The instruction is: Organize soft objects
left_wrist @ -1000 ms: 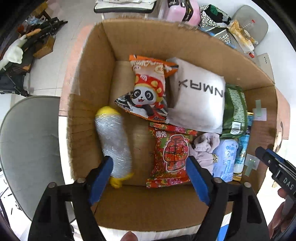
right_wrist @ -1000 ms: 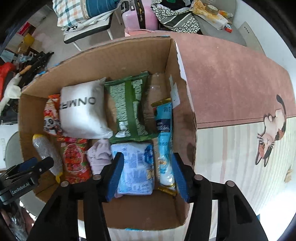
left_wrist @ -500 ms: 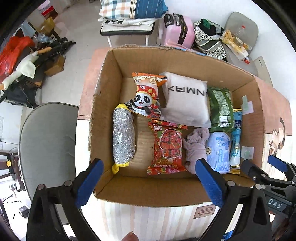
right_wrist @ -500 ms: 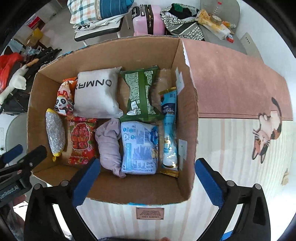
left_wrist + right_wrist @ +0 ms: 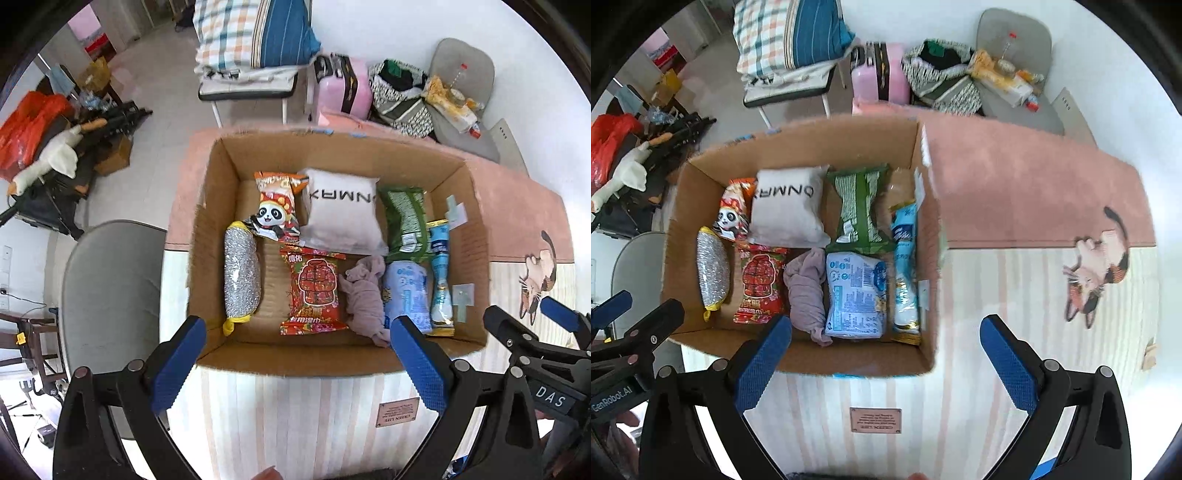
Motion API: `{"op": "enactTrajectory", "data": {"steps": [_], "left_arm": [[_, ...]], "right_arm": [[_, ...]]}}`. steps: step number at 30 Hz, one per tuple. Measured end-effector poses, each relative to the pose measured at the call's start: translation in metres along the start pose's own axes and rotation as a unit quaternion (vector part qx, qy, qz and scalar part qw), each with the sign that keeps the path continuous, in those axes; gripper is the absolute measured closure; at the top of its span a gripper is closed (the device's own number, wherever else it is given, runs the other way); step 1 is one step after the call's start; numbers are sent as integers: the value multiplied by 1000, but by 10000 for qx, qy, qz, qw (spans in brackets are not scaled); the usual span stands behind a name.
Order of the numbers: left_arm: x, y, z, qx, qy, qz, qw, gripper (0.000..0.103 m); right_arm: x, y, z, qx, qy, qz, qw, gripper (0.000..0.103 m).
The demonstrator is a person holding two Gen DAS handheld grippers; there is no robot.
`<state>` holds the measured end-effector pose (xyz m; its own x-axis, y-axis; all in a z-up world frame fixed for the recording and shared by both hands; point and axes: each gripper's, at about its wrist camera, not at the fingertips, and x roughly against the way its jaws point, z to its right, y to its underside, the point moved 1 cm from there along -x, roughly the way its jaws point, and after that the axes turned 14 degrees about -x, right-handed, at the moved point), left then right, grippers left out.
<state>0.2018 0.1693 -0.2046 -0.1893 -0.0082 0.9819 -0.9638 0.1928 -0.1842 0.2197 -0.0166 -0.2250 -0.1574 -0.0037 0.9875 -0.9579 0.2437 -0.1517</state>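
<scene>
Hovering above the near rim of the cardboard box (image 5: 207, 229), the left gripper (image 5: 295, 363) and right gripper (image 5: 884, 360) are both standing wide apart, released, grasping nothing.

Contents, all lying inside the box on the striped mat (image 5: 997, 314):
- silver mesh roll (image 5: 242, 275), lying along the left wall;
- panda snack bag (image 5: 277, 210) and white pillow (image 5: 343, 216), sitting at the far wall, touching;
- green packet (image 5: 406, 221), resting toward the far right corner;
- red snack bag (image 5: 314, 291), mauve cloth (image 5: 364, 295), pale blue pack (image 5: 406, 295), lining the near wall side by side;
- slim blue tube pack (image 5: 441, 273), lying against the right wall.

Step in hand, by judgement: packing is looking finished or nearly so, since no loose soft item is showing on the mat.

Next move, by judgement: either searching out any remaining item beyond the box, or straightening the bunched cloth, which is calling for a light, shallow pinch.
</scene>
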Motion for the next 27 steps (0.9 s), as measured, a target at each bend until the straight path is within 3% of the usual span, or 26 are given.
{"op": "enactTrajectory", "data": {"steps": [14, 27], "left_arm": [[142, 40, 24, -10, -326, 1109, 9933, 1], [212, 76, 38, 5, -526, 1661, 9847, 1]], "right_arm": [[157, 55, 33, 80, -497, 1112, 9925, 0], [255, 101, 50, 281, -602, 1871, 9801, 0]]}}
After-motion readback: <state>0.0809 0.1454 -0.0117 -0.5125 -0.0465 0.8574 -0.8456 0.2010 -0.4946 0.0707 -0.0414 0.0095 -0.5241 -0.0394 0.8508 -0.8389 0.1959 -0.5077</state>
